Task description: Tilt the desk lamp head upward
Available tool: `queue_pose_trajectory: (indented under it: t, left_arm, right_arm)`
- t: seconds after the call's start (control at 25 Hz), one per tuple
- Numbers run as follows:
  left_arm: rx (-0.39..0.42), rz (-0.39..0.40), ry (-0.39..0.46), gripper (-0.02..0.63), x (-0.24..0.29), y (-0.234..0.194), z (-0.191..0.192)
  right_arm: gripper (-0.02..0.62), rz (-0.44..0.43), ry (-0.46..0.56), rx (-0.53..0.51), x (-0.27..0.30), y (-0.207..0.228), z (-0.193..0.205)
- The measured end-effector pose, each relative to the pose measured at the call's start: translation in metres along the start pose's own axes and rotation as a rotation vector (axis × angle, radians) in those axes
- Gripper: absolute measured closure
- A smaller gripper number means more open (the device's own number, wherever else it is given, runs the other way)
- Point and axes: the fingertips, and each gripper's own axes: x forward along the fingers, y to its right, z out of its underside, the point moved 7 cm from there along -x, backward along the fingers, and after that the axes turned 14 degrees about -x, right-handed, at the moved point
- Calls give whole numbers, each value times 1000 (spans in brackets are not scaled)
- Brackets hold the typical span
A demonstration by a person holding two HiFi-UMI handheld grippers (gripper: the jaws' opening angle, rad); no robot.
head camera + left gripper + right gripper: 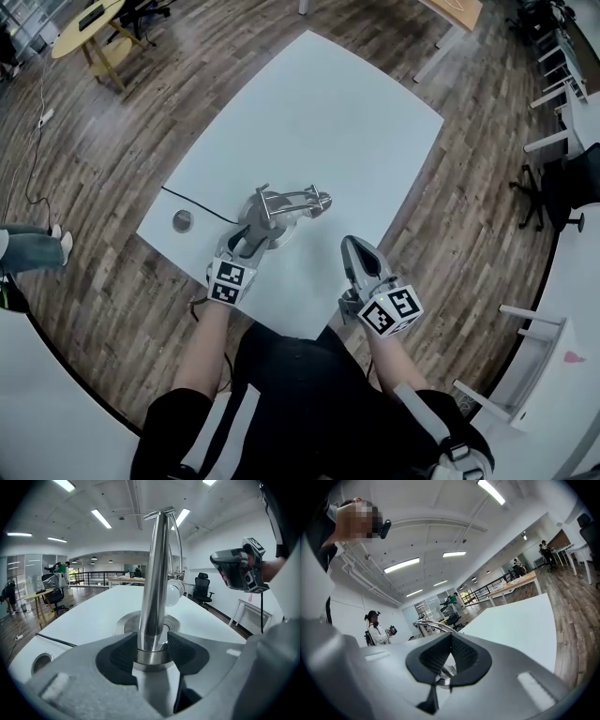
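Left gripper [251,242] [152,644]: jaws wide apart, one to each side of the lamp post [153,583] low down, just above the round base [272,230] [125,623]. Pads sit close to the post with a thin gap on both sides; no squeeze visible.

Desk lamp [281,208] [155,564]: stands upright on the desk [328,112], by the near-left edge. A curved arm goes from the post top over to the lamp head [319,201], which sits lower than the post top; a bulb [174,592] shows in it.

Right gripper [354,248] [451,637]: jaws closed tip to tip, nothing between them. Held over the desk's near corner, apart from the lamp.

Black cable [197,204] [56,640] runs from the base toward the desk's left corner. Round grommet [182,221] [42,662] near that corner, just beside the cable.
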Motion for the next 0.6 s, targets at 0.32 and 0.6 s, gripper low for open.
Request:
queue_pose_trajectory:
  t: [0.32,0.6]
  left_arm:
    - [52,5,6,402,4,1,-1]
    - [67,16,-7,402,5,1,-2]
  right_arm:
    - [592,-111,-18,290,29,-12,9]
    - [484,-218,16,585,63,-15,16]
